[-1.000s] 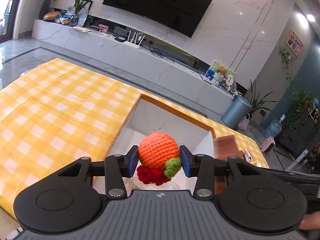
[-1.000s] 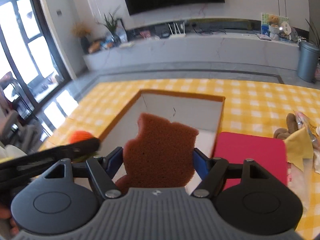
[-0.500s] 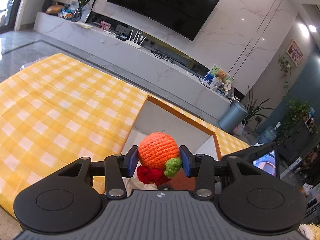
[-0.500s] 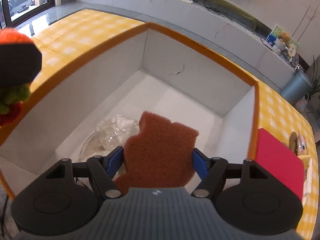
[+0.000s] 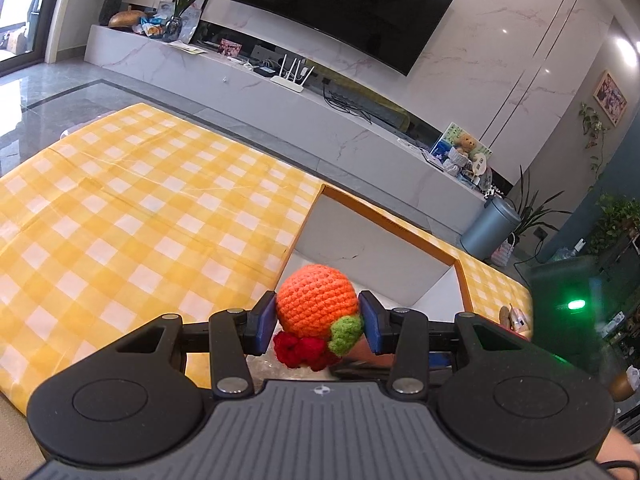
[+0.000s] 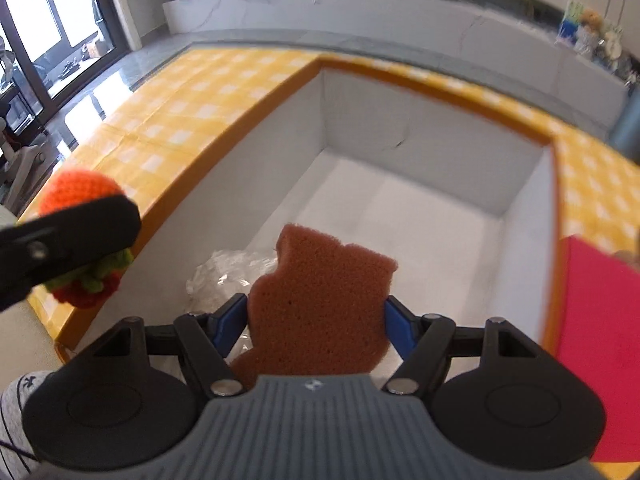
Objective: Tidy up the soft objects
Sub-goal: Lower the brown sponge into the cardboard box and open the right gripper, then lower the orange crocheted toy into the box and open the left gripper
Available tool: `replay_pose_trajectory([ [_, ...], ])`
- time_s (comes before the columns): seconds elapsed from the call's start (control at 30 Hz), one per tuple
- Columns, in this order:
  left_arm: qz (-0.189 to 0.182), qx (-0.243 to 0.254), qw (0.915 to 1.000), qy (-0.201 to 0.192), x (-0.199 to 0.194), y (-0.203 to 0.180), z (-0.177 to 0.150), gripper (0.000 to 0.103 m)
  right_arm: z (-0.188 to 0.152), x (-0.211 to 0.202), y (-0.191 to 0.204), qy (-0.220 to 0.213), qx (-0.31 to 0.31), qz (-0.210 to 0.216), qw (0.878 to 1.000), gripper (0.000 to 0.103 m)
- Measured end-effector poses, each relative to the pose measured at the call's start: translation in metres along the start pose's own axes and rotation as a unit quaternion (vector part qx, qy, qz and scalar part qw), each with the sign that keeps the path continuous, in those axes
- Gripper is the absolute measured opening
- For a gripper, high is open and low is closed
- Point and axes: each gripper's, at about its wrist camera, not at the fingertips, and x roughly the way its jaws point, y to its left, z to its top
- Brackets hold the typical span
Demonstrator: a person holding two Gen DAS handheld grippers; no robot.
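Yellow checked cloth [image 5: 132, 216] covered the table under our left gripper [image 5: 318, 322], which had clamped the orange crochet ball [image 5: 316, 300] just short of the near edge of the white box [image 5: 384, 256]. From the right wrist, our right gripper [image 6: 316, 320] squeezed the brown sponge [image 6: 320, 304] above the box floor, beside crumpled plastic [image 6: 228, 276]. We judged it best to lower the sponge onto bare floor before letting go, keeping both grippers apart.

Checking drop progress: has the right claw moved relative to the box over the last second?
Yes. The right claw, shut on the sponge, went forward over the box; its floor now fills the view.
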Motion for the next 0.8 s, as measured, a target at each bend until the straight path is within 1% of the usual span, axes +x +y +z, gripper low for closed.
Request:
replay_pose_trajectory([
  [0.07,-0.001,0.001,1.0,-0.001,0.0,-0.001,0.0,0.05,0.0,-0.01,-0.006,-0.014,0.0,-0.012,1.0,0.072],
  [0.2,-0.003,0.008,0.9999,-0.009,-0.003,-0.003,0.0,0.05,-0.004,-0.018,-0.017,-0.007,-0.001,-0.025,1.0,0.072],
  [0.27,-0.003,0.01,0.9999,-0.007,-0.002,-0.004,0.0,0.05,-0.006,-0.017,-0.019,-0.003,-0.009,-0.034,0.999,0.072],
  [0.43,0.006,0.017,0.9998,-0.004,0.001,-0.007,-0.001,0.05,-0.009,-0.005,-0.02,0.018,-0.008,-0.04,0.999,0.074],
  [0.47,0.005,0.015,0.9999,-0.005,0.002,-0.007,-0.001,0.05,-0.009,-0.003,-0.018,0.014,-0.013,-0.04,0.999,0.077],
  [0.5,0.003,0.012,0.9999,-0.006,0.002,-0.007,0.0,0.05,-0.01,-0.003,-0.018,0.013,-0.013,-0.036,0.999,0.085],
  [0.53,0.0,0.01,0.9999,-0.005,0.003,-0.007,0.0,0.05,-0.01,-0.003,-0.018,0.012,-0.011,-0.03,0.999,0.088],
  [0.63,-0.001,0.013,0.9999,-0.002,0.004,-0.009,-0.001,0.05,-0.01,-0.007,-0.021,0.008,0.004,-0.021,1.0,0.09],
  [0.73,0.002,0.017,0.9999,0.0,0.006,-0.012,-0.001,0.05,-0.01,-0.013,-0.027,0.002,0.011,0.007,1.0,0.093],
  [0.8,0.001,0.021,0.9998,0.0,0.007,-0.014,-0.001,0.05,-0.011,-0.018,-0.031,-0.007,0.019,0.01,1.0,0.093],
])
